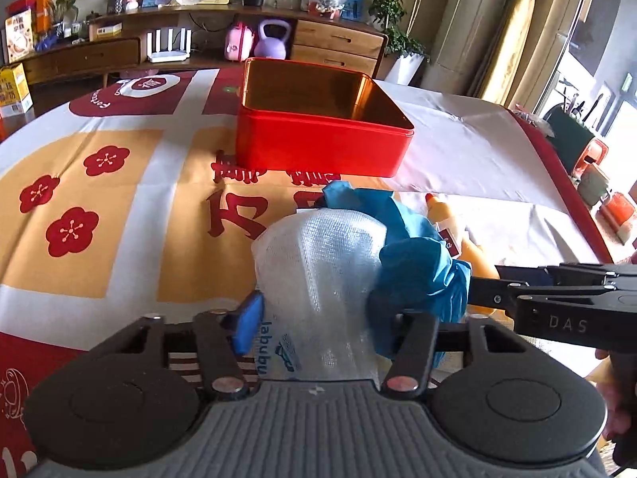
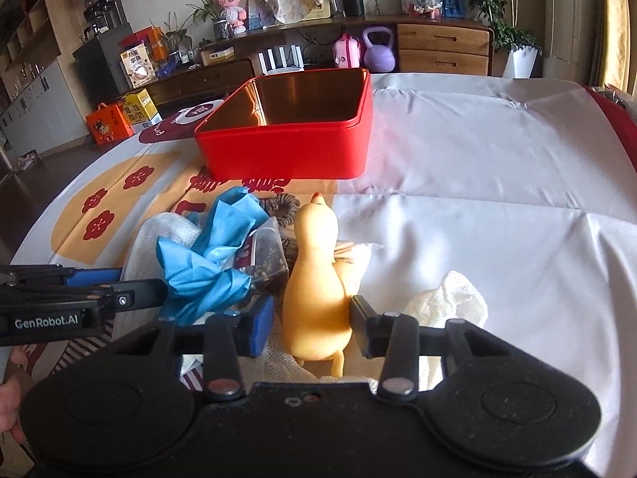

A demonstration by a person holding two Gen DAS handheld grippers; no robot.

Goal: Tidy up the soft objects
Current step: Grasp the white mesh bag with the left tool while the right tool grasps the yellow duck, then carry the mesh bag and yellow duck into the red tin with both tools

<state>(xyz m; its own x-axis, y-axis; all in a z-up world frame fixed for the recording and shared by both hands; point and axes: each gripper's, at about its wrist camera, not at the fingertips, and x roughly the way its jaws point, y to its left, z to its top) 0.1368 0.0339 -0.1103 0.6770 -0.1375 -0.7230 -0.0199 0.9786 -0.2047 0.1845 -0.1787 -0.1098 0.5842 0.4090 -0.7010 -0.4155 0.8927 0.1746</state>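
Left gripper (image 1: 318, 318) is clamping the white mesh bag (image 1: 318, 263) beside the blue glove (image 1: 414, 255); right gripper (image 2: 310, 324) is closing its fingers on the yellow duck (image 2: 318, 279), lying before the red tin (image 2: 286, 151)

"labubu" in blue print runs along the clear plastic bag (image 1: 318, 298) held in the left gripper (image 1: 322, 318). "DAS" is embossed on the right gripper (image 1: 569, 310) body in the left wrist view; "GenRobot.AI" is printed in white on the left gripper's side in the right wrist view. The tablecloth (image 1: 119, 215) carries large red Chinese characters (partly covered, not readable).
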